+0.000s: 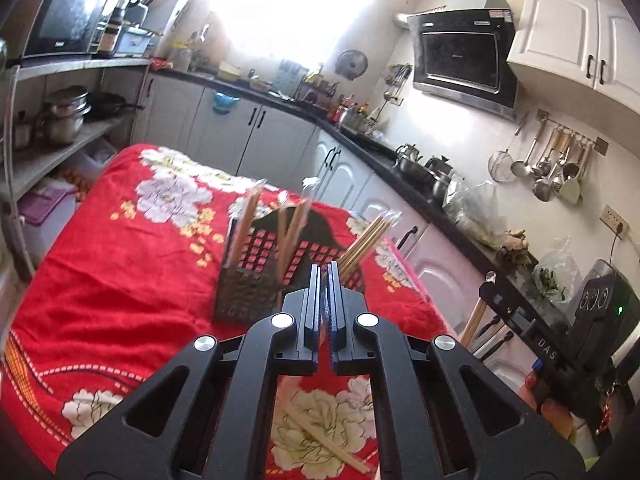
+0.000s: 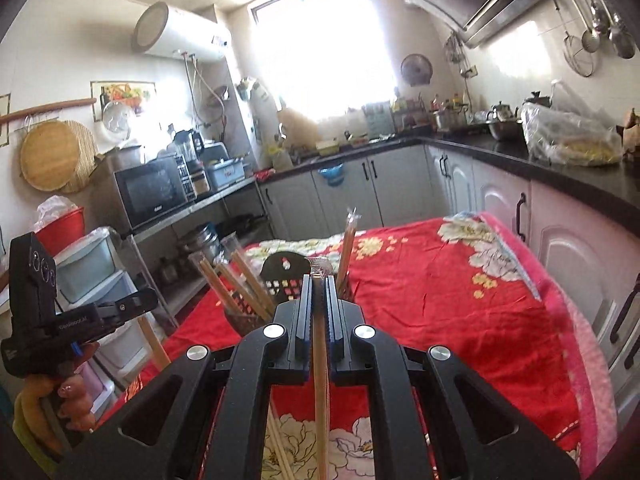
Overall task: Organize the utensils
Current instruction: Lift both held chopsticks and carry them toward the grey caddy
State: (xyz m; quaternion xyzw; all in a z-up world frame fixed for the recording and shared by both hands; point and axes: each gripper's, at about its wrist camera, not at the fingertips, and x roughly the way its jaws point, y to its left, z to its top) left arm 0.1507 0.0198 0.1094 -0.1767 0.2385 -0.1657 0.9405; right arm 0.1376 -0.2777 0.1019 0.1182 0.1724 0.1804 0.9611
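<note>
Currently the right gripper [image 2: 319, 280] is clamped on a plastic-wrapped pair of wooden chopsticks [image 2: 320, 380], which runs lengthwise between its narrow jaws, the wrapper's clear tip poking out ahead just above the black perforated utensil holder [image 2: 286, 286]. That holder stands on the red floral blanket [image 2: 440, 312] covering the table and already carries several wrapped pairs leaning outward at different angles. The left gripper [image 1: 324, 270] hangs near the holder with its jaws nearly together and nothing visible between them. More loose chopsticks [image 1: 324, 440] lie on the blanket close below the grippers, apparently waiting their turn. My judgement is that the held pair is about to be dropped into the holder, and the main risk is the tip catching on the rim or knocking against the pairs already leaning inside, which could tilt the light holder on the soft, wrinkled cloth. The slick wrapper might also let the pair slide in the grip if it is tipped steeply. Which compartment lies beneath the tip cannot be told, since the gripper body hides it.
</note>
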